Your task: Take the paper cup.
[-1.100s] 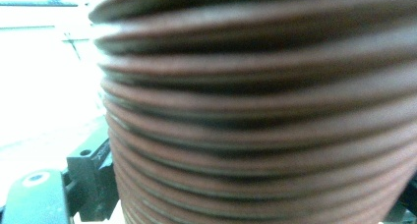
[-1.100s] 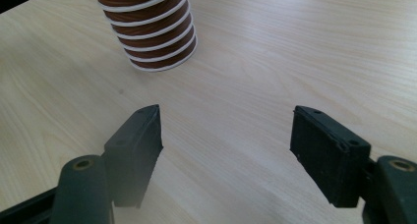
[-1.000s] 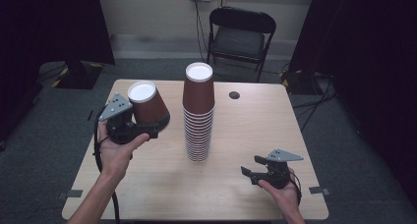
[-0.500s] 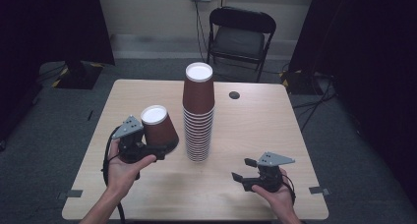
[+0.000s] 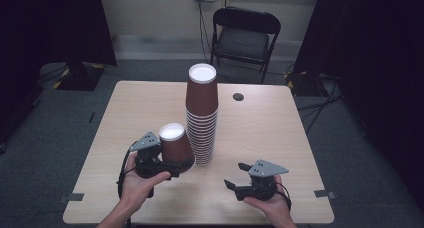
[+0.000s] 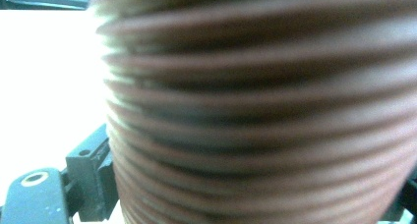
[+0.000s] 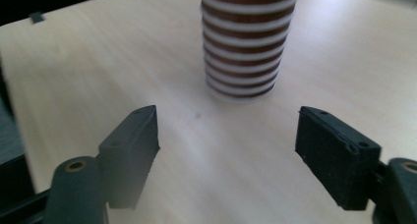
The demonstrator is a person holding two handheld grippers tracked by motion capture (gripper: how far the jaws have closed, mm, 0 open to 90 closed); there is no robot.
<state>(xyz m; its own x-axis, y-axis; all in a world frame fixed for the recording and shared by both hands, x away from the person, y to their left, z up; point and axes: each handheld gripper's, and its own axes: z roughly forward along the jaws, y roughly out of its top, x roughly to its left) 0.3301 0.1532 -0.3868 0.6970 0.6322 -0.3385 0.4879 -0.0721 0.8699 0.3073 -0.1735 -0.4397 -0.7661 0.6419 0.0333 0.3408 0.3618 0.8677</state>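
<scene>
The left hand-held gripper [image 5: 167, 164] grips an upside-down brown paper cup [image 5: 175, 148], tilted, just beside the base of the tall cup stack [image 5: 201, 115] on the worktop [image 5: 260, 133]. The right hand-held gripper [image 5: 236, 175], near the stack's other side, has just been opening; its jaws stand wide with nothing between them.

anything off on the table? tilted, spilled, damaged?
Nothing spilled or damaged. The cup stack stands upright, upside down, mid-table. The one tilted item is the single cup, leaning because the left gripper holds it beside the stack. The right gripper is empty, jaws just opened wide. A small dark disc lies behind the stack.
</scene>
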